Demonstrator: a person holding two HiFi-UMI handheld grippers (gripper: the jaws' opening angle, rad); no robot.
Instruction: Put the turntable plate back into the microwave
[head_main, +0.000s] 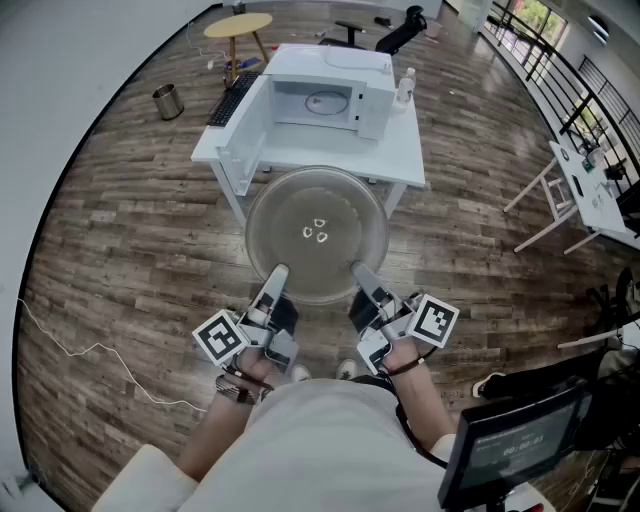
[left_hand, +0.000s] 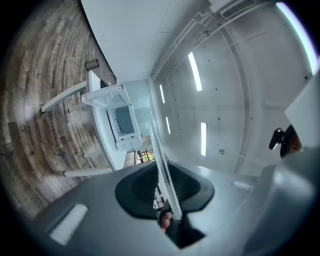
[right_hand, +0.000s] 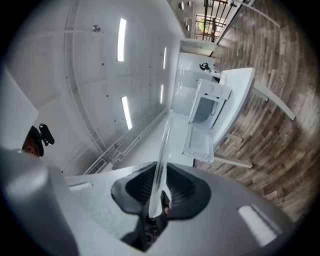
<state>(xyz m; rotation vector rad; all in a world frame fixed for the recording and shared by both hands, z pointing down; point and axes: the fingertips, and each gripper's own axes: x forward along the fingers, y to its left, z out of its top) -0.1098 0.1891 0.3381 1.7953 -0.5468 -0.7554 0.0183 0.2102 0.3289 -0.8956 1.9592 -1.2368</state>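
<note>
Turntable plate (head_main: 316, 235), clear glass, hangs level in the air before the white bench (head_main: 400, 155), short of the microwave (head_main: 325, 95) whose door (head_main: 240, 150) stands open. Left claw (head_main: 277, 272) and right claw (head_main: 359, 270) each clamp its near rim, seen edge-on between the pads in both gripper views.

The left hand (head_main: 243, 372) and right hand (head_main: 404, 357) reach forward side by side. The left gripper (head_main: 275, 274) and right gripper (head_main: 360, 272) tilt slightly up, each one's 2 fingers (right_hand: 132, 189) clamped on the glass plate's (head_main: 316, 200) rim.
</note>
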